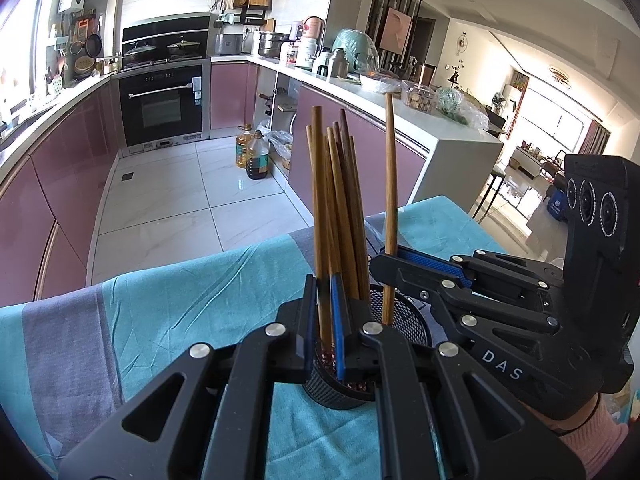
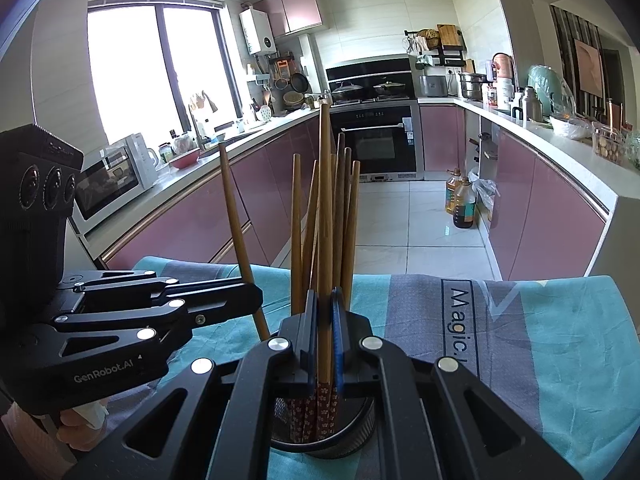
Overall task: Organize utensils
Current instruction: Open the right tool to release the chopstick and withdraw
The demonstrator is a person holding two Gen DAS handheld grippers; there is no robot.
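A black mesh holder (image 1: 404,316) (image 2: 360,428) stands on the teal and grey cloth (image 1: 180,300), and several wooden chopsticks (image 1: 348,220) (image 2: 344,220) stand upright in it. My left gripper (image 1: 323,312) (image 2: 254,298) is shut on one chopstick (image 1: 318,200) (image 2: 234,220), whose lower end reaches down into the holder. My right gripper (image 2: 325,328) (image 1: 382,262) is shut on another chopstick (image 2: 325,200) (image 1: 390,200), held upright over the holder's right side. The two grippers face the holder from either side, close together.
The table's far edge (image 2: 400,276) drops to a tiled floor. Two oil bottles (image 1: 254,154) stand by pink cabinets. Crowded counters run along both walls, with an oven (image 2: 380,142) at the back. A hand in a pink sleeve (image 1: 592,436) holds the right gripper.
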